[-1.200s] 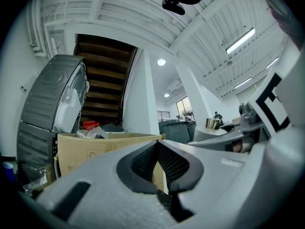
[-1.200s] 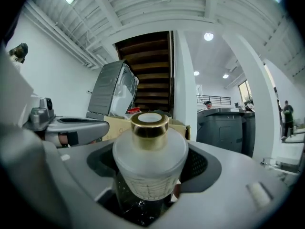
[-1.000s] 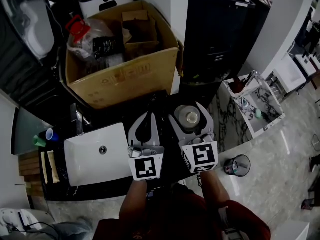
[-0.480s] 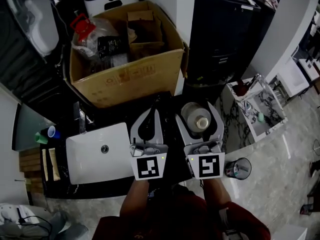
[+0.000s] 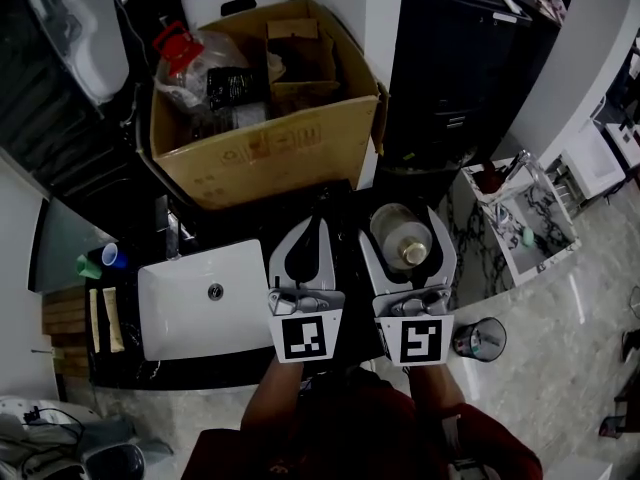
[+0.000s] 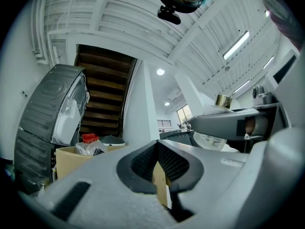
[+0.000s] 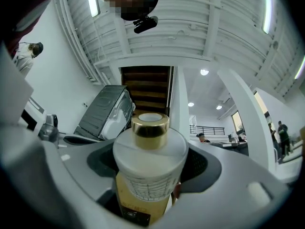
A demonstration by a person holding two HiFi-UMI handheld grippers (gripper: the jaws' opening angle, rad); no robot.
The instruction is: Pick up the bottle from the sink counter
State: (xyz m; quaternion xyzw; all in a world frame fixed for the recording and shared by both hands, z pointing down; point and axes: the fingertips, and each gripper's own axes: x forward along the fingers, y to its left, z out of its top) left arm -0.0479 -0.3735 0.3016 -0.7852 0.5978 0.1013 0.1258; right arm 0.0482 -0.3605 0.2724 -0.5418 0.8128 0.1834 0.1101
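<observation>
My right gripper [image 5: 403, 226] is shut on the bottle [image 5: 405, 243], a frosted round bottle with a gold cap. In the right gripper view the bottle [image 7: 148, 161] stands between the jaws of the right gripper [image 7: 152, 162], cap toward the ceiling, with a yellow lower body and a dark label. Close to its left, my left gripper [image 5: 316, 226] has its jaws together and holds nothing. In the left gripper view the left gripper [image 6: 157, 166] points upward, and the bottle [image 6: 217, 138] shows at the right behind a grey jaw.
An open cardboard box [image 5: 265, 143] full of bags and packaging stands beyond the grippers. A white sink basin [image 5: 190, 313] sits in the black counter at the left, with cups [image 5: 105, 260] beside it. A dark cabinet [image 5: 470, 58] is at the back right; a bin [image 5: 480, 338] stands on the floor.
Both grippers have drifted a little to the right and lower in the head view, side by side. The bottle has stayed between the right jaws, its gold cap now showing more.
</observation>
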